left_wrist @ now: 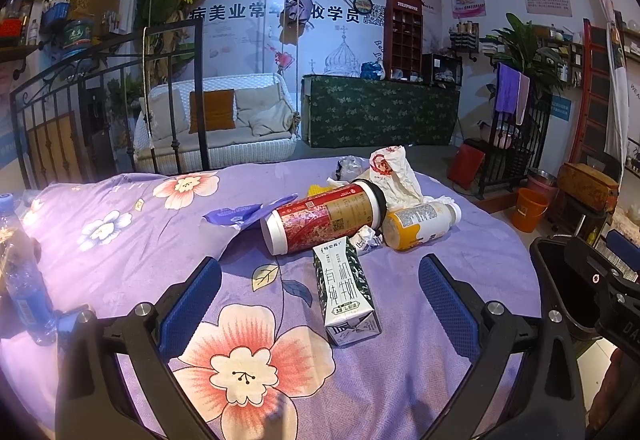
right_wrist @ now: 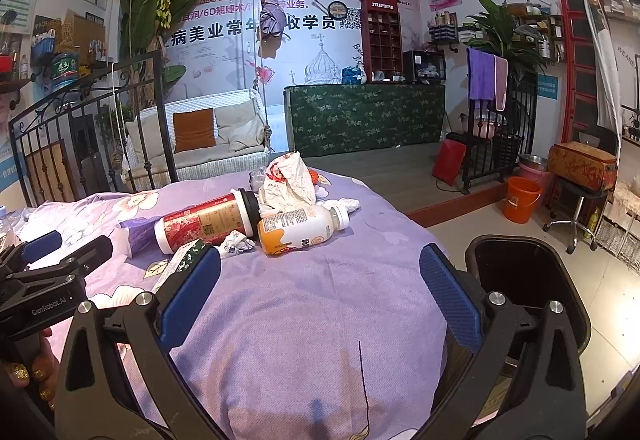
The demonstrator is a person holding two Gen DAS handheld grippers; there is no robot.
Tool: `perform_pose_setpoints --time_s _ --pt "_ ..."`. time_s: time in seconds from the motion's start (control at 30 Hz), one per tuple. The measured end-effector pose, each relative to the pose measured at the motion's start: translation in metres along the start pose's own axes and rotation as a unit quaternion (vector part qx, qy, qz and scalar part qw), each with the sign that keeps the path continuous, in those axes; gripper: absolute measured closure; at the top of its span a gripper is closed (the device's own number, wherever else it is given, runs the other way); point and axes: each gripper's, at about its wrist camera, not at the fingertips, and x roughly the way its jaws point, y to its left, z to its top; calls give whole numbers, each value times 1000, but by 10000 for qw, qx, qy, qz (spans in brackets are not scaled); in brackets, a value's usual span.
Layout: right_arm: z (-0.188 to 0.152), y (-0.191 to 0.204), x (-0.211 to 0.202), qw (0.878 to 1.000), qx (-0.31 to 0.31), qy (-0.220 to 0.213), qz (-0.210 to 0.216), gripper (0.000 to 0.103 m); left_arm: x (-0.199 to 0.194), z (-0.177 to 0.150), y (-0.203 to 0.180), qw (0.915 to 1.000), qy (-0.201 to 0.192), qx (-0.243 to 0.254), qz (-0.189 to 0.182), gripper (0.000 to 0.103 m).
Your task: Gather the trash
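Bin (right_wrist: 560,264) at bed edge (right_wrist: 416,236), R side.

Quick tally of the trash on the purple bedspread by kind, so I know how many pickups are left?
Bottles: 2 (yellow-and-white drink bottle, blue water bottle)
Cups with lid: 1 (red-and-gold cup)
Cartons: 1 (milk carton)
Paper and wrappers: 4 (white-and-red paper bag, small paper wad, purple wrapper, clear plastic wrap)
Total: 8, as far as visible.

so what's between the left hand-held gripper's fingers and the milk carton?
Nothing: in the left wrist view the left hand-held gripper stands open, with the milk carton lying between its fingers and only bare purple bedspread around it.
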Motion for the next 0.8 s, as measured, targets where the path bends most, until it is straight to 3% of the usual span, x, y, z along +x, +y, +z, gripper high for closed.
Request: perform_pose_setpoints --time_s 0.8 --pt "-2 2 5 10000 -14 43 -12 5 -1 0 -1 10000 76 -41 -18 6"
